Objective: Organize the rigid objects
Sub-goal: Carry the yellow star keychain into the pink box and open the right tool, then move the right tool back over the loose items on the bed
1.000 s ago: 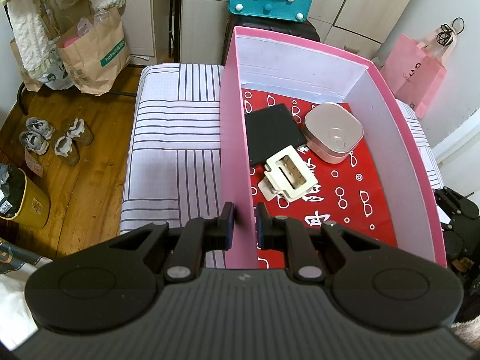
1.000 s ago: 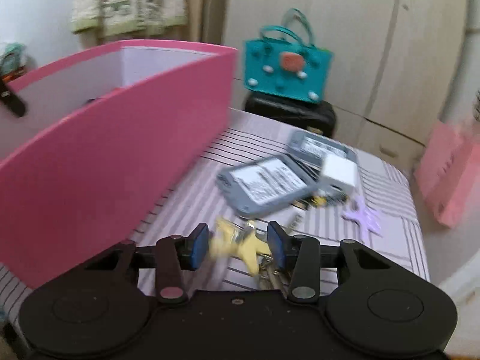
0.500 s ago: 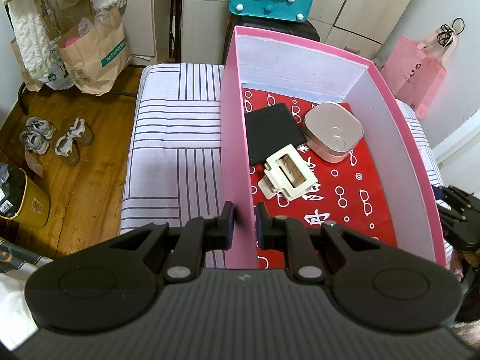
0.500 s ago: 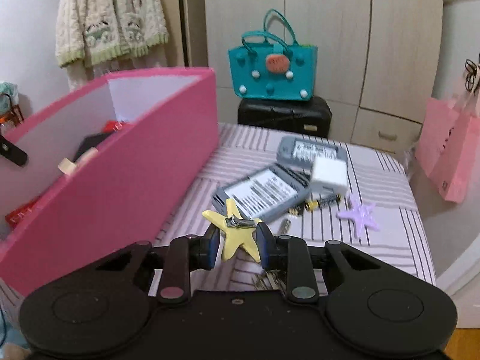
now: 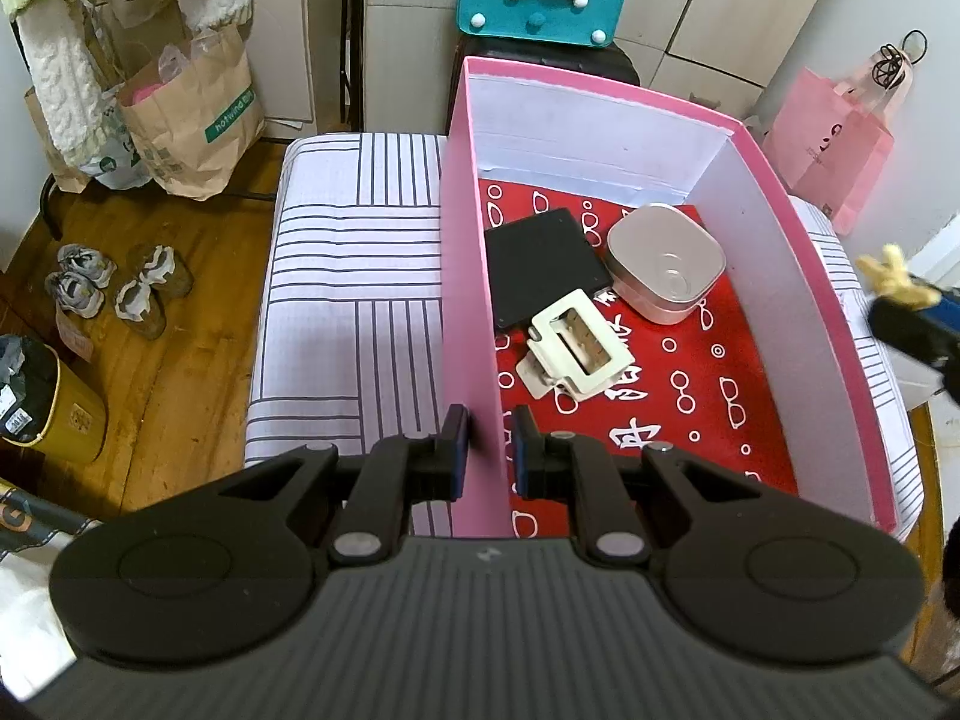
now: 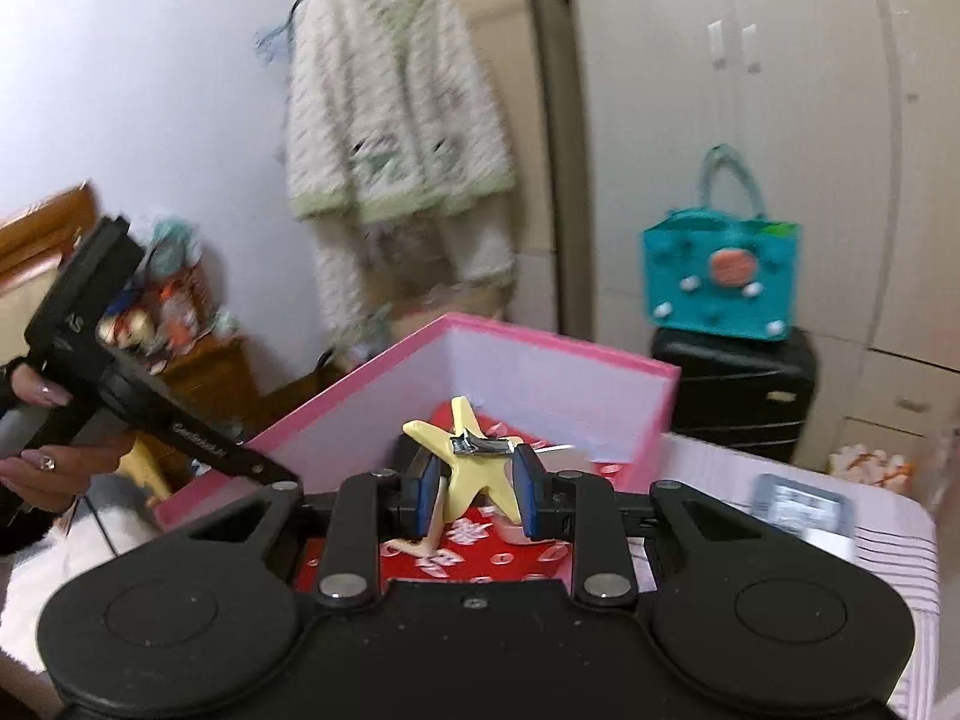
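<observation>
Since the earlier frame the right gripper [image 6: 474, 483] has risen off the striped tabletop [image 5: 348, 276] and now hangs over the pink box [image 5: 471, 300], its jaws having just been closing and now clamped on the yellow star [image 6: 474, 459], which carries a metal clip [image 6: 483, 445]. Left gripper [image 5: 487, 450] unchanged: pinched tight on the box's left wall near the front corner. Inside the box, on a red patterned lining [image 5: 708, 396]: black flat square [image 5: 543, 264] at the left wall, pinkish rounded tin [image 5: 666, 261] just beside it, cream clip-like piece [image 5: 573, 354] in front, overlapping the square's corner. A grey case [image 6: 801, 504] lies on the tabletop outside the box.
</observation>
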